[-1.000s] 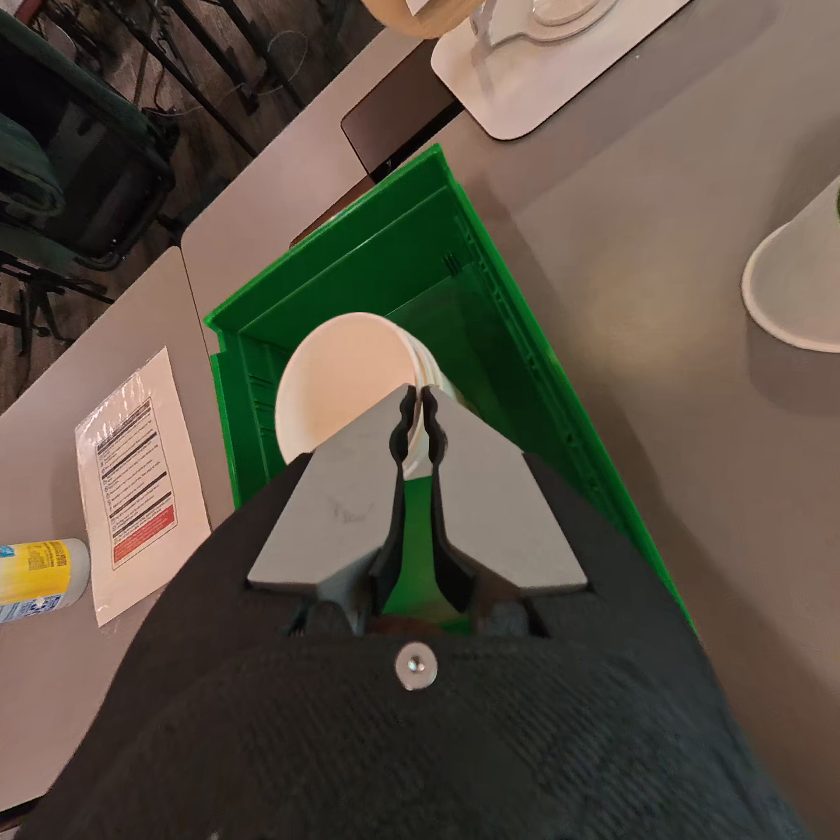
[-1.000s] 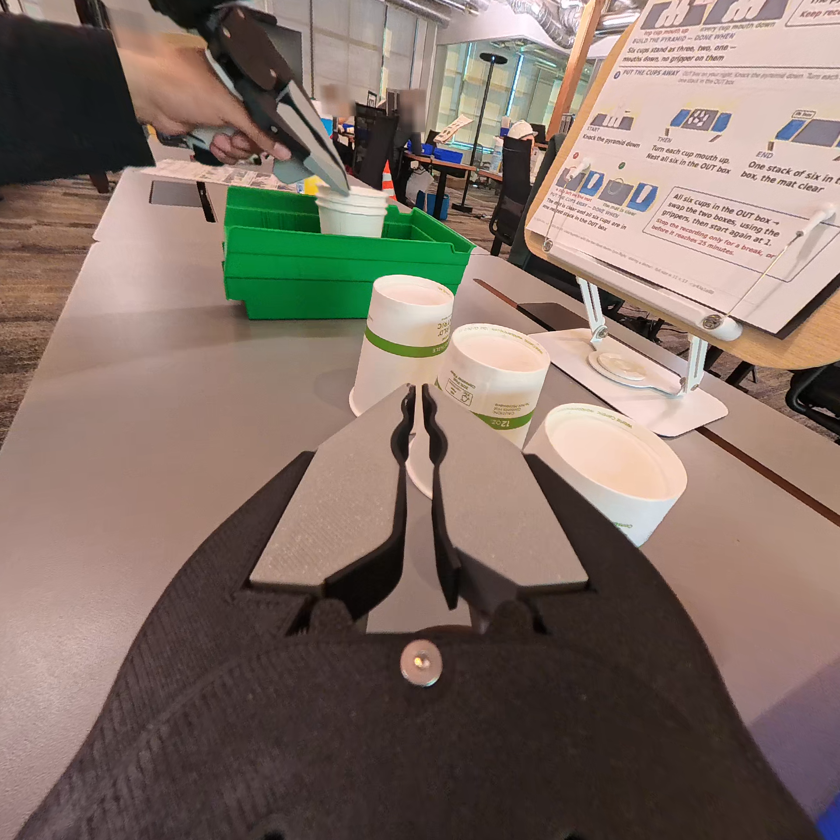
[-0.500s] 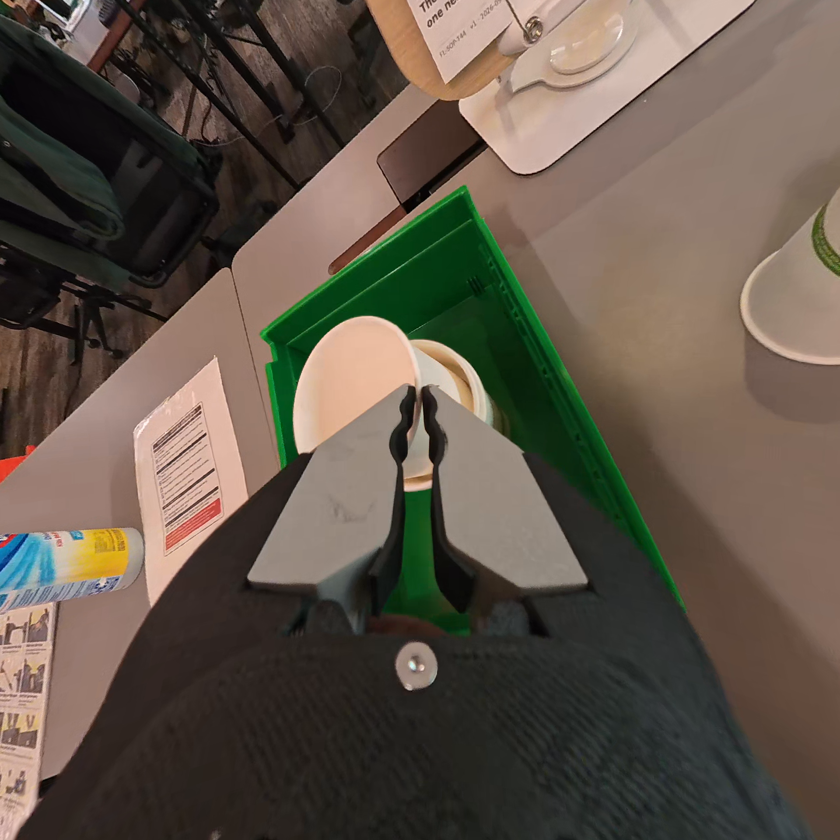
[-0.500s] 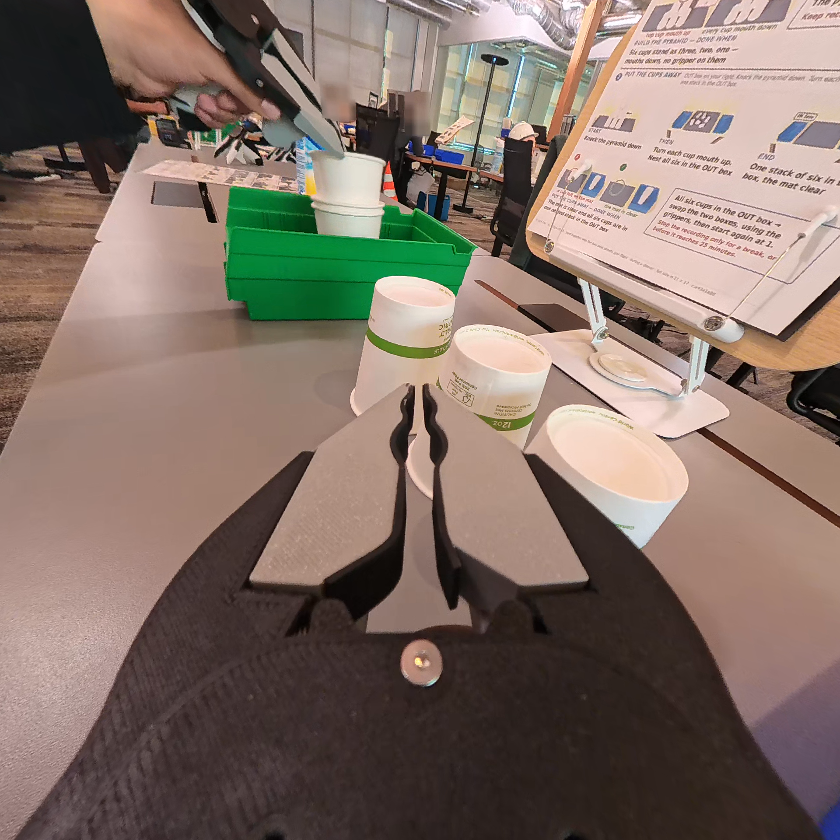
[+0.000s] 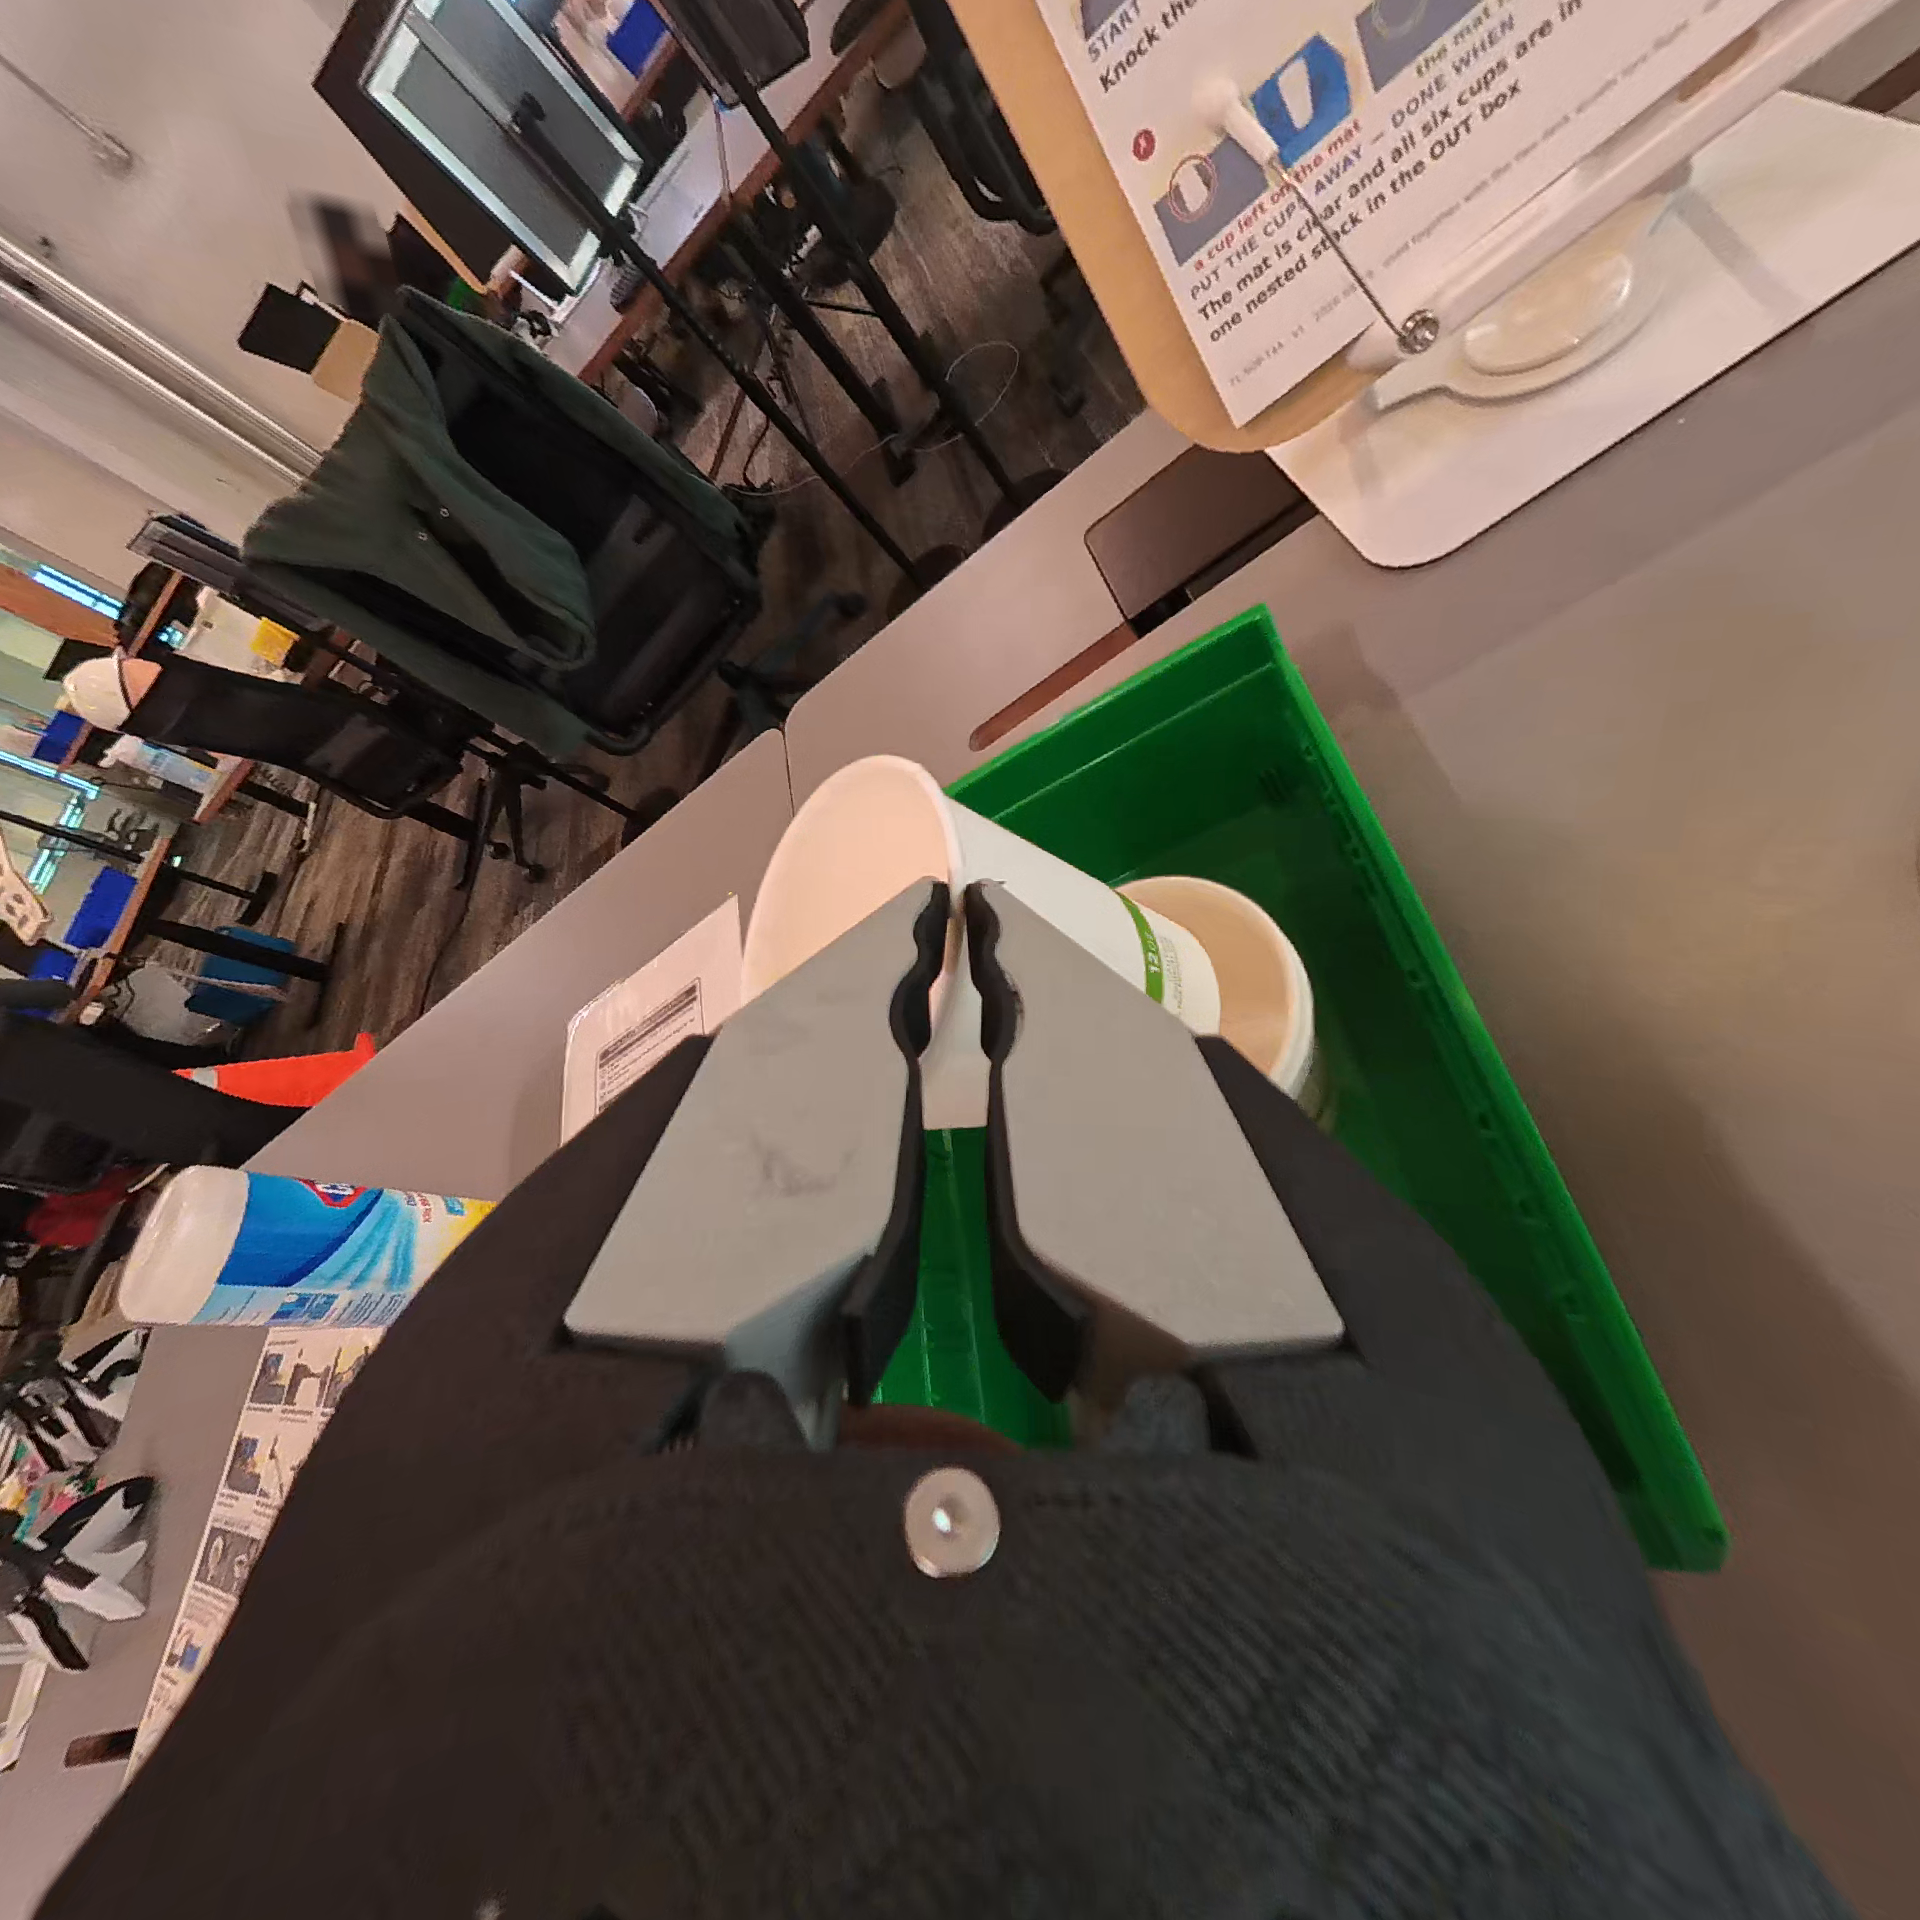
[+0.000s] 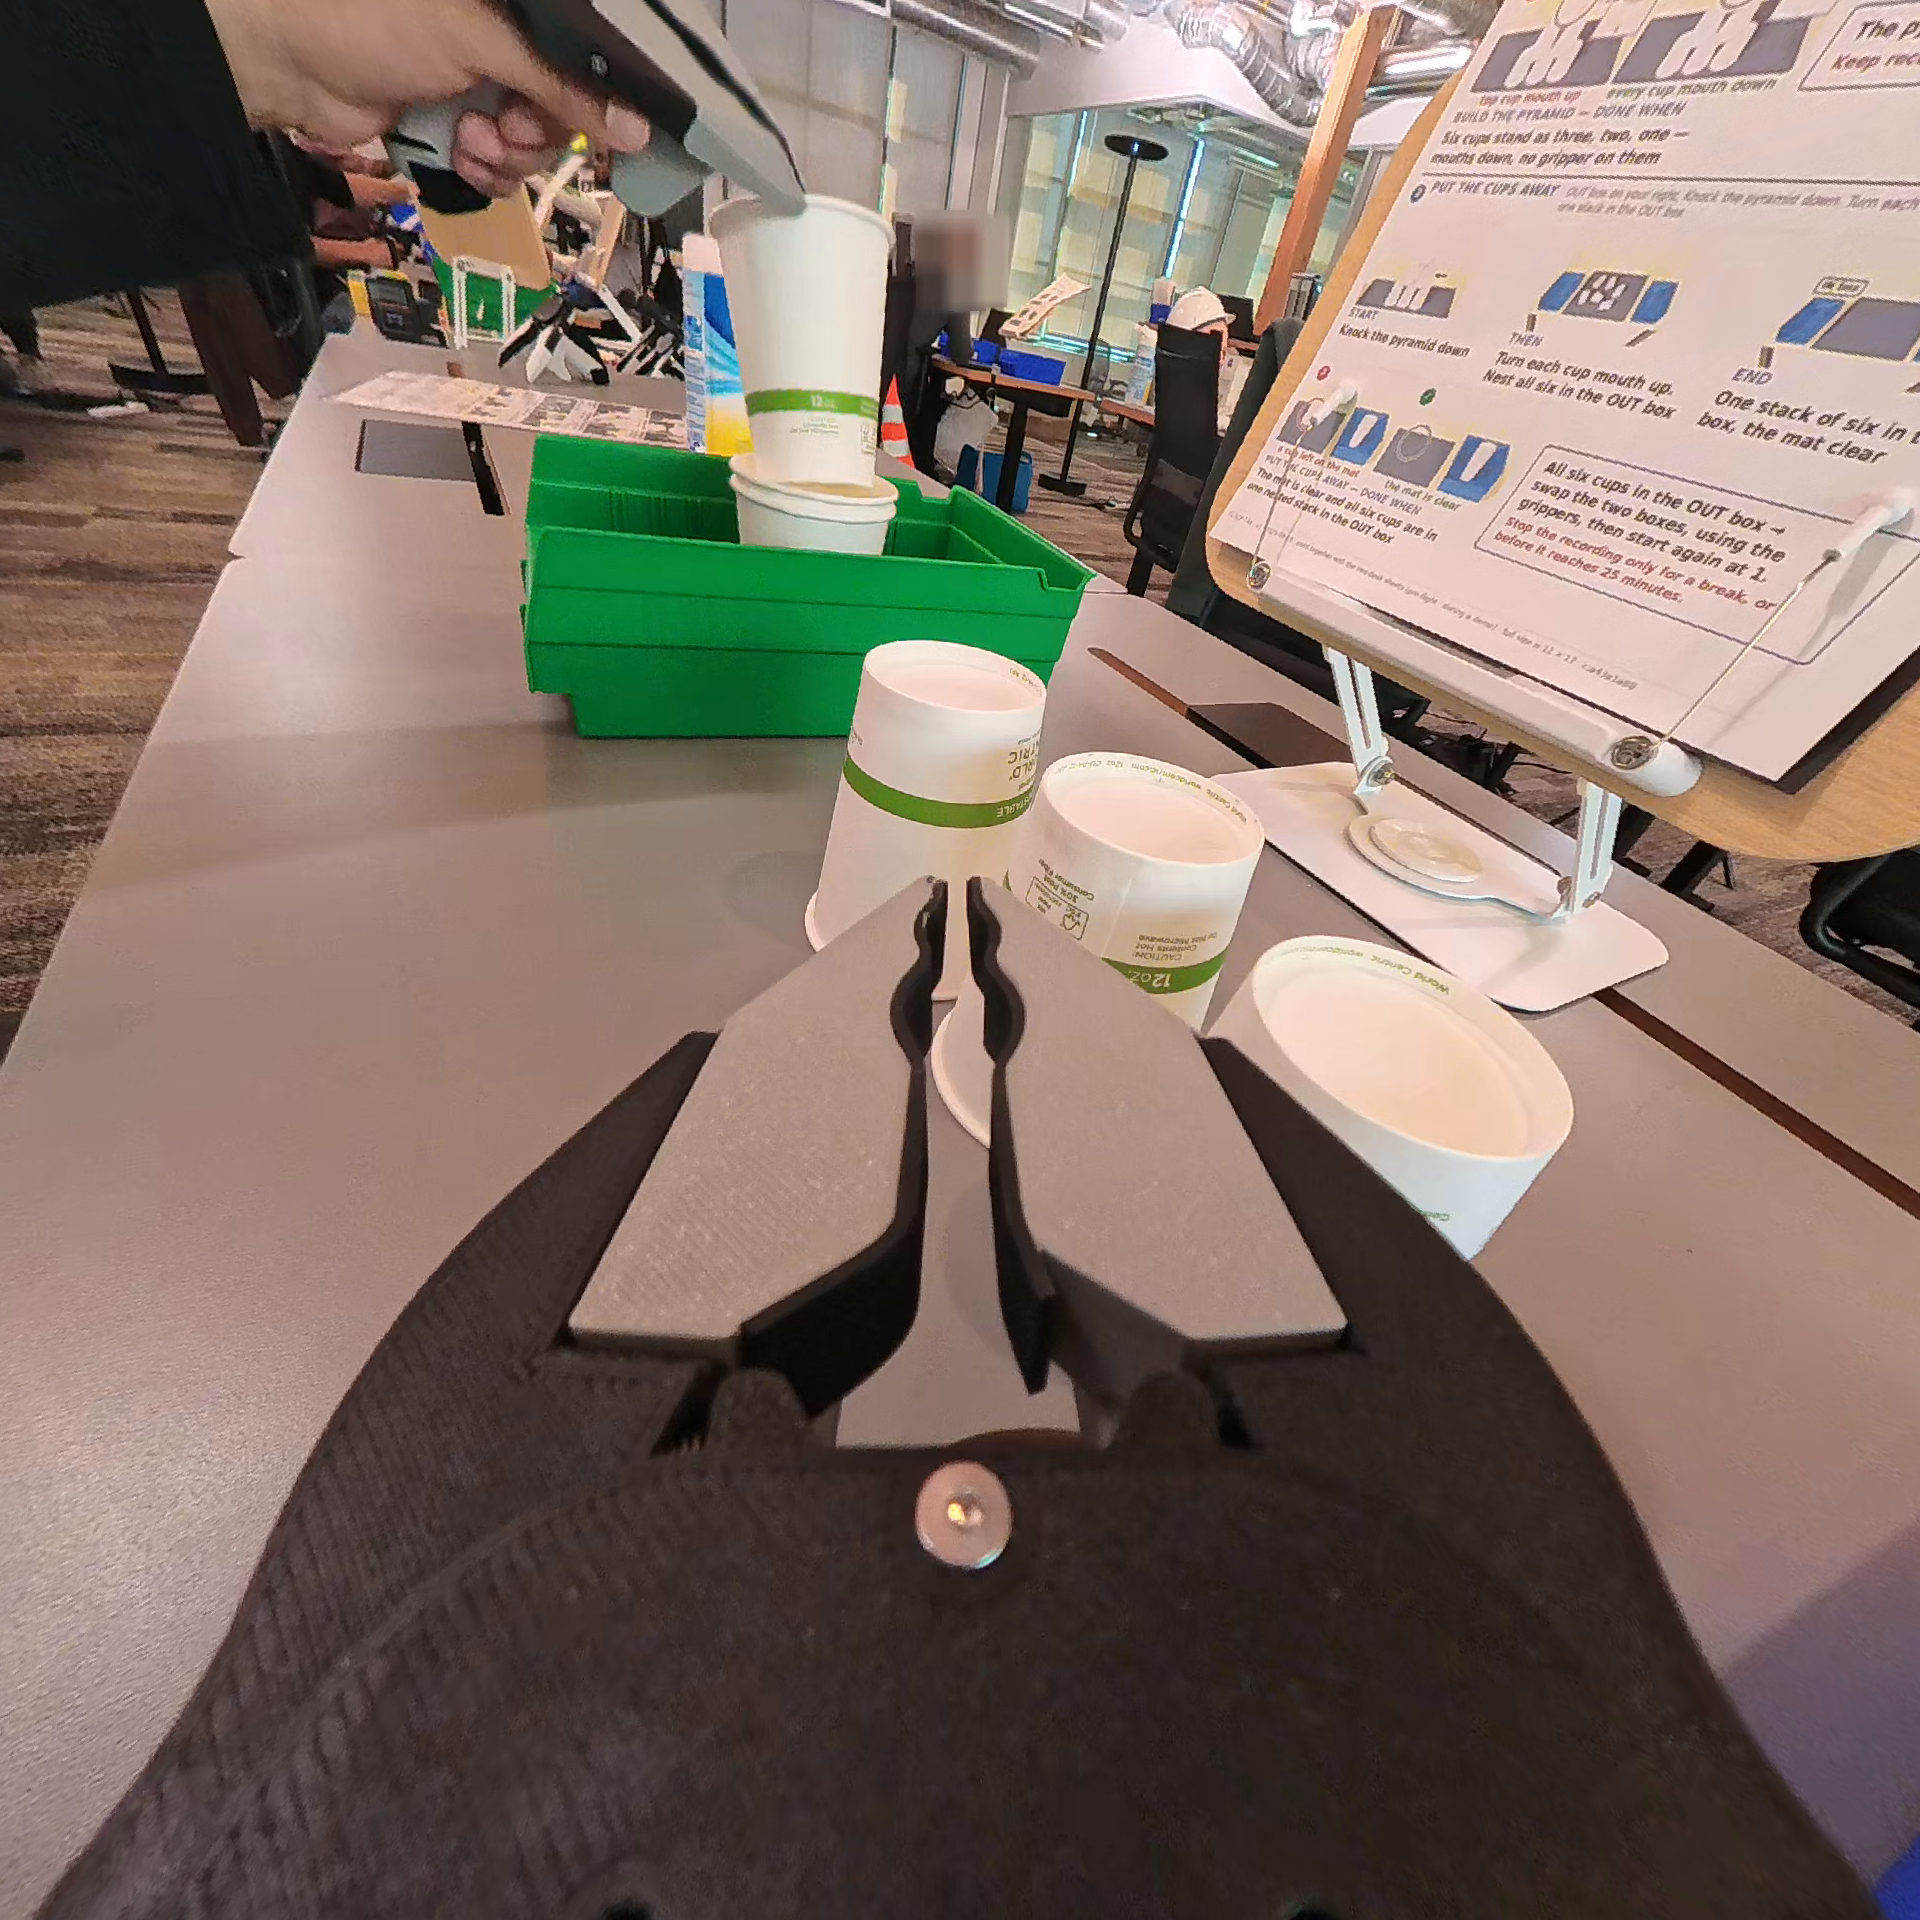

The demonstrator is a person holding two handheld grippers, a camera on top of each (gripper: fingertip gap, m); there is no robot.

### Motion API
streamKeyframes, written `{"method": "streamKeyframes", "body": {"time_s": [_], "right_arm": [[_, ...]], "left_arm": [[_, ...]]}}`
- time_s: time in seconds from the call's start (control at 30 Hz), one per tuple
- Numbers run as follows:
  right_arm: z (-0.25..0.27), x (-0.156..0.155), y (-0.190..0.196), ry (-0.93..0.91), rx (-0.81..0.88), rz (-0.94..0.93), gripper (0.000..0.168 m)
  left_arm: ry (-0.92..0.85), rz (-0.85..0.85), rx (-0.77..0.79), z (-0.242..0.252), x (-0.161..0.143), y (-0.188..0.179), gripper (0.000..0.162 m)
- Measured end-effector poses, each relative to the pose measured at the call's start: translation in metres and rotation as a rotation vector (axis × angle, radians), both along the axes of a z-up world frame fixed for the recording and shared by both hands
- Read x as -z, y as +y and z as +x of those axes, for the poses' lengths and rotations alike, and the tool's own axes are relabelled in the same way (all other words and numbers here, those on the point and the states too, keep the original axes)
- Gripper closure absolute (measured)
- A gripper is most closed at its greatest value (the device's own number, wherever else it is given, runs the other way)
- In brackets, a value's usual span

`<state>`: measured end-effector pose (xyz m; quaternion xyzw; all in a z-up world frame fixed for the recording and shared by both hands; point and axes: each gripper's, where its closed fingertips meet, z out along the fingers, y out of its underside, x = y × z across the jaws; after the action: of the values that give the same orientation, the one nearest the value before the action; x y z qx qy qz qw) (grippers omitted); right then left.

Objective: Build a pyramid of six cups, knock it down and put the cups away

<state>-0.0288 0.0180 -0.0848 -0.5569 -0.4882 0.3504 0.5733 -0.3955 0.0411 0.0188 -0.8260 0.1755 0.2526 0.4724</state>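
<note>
My left gripper (image 5: 958, 906) is shut on the rim of a white paper cup with a green band (image 5: 1049, 894). It holds the cup mouth up, almost wholly lifted out of the nested cups (image 5: 1231, 971) in the green box (image 5: 1382, 997). In the right wrist view the left gripper (image 6: 774, 192) holds that cup (image 6: 805, 343) above the stack (image 6: 816, 514) in the green box (image 6: 769, 623). My right gripper (image 6: 956, 894) is shut and empty, low over the table. Three cups stand mouth down beyond it: a far one (image 6: 935, 790), a middle one (image 6: 1138, 883) and a near right one (image 6: 1413, 1081).
A wooden stand with an instruction sheet (image 6: 1621, 395) on a white base (image 6: 1455, 883) stands at the right. A blue and yellow canister (image 5: 281, 1247) and printed sheets (image 5: 634, 1029) lie left of the box. Office chairs and desks lie beyond the table edge. The gap from one gripper's tips to the other's is roughly 40 cm.
My left gripper has risen and pulled the top cup up out of the nested stack in the green box. My right gripper has not moved.
</note>
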Motion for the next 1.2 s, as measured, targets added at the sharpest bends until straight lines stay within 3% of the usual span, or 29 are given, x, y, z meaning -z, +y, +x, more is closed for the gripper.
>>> {"method": "streamKeyframes", "body": {"time_s": [0.03,0.3,0.47,0.7,0.9,1.03,1.2], "right_arm": [[0.000,0.000,0.000,0.001,0.001,0.002,0.168],[-0.001,-0.002,-0.003,0.008,-0.011,-0.002,0.167],[-0.004,-0.007,-0.011,0.043,-0.056,-0.020,0.155],[-0.011,-0.020,-0.031,0.152,-0.195,-0.117,0.115],[-0.011,-0.033,-0.042,0.253,-0.278,-0.184,0.088],[-0.002,-0.056,-0.058,0.383,-0.404,-0.253,0.078],[0.019,-0.085,-0.060,0.565,-0.517,-0.374,0.075]], "left_arm": [[-0.002,0.006,0.000,0.000,-0.002,0.000,0.161],[-0.022,0.039,0.030,0.014,-0.025,-0.006,0.161],[-0.043,0.090,0.123,0.052,-0.054,-0.013,0.161],[-0.049,0.147,0.403,0.168,-0.084,-0.034,0.161],[-0.100,0.192,0.685,0.285,-0.089,-0.066,0.161],[-0.151,0.228,0.820,0.343,-0.084,-0.088,0.161],[-0.159,0.246,0.884,0.376,-0.074,-0.097,0.162]]}}
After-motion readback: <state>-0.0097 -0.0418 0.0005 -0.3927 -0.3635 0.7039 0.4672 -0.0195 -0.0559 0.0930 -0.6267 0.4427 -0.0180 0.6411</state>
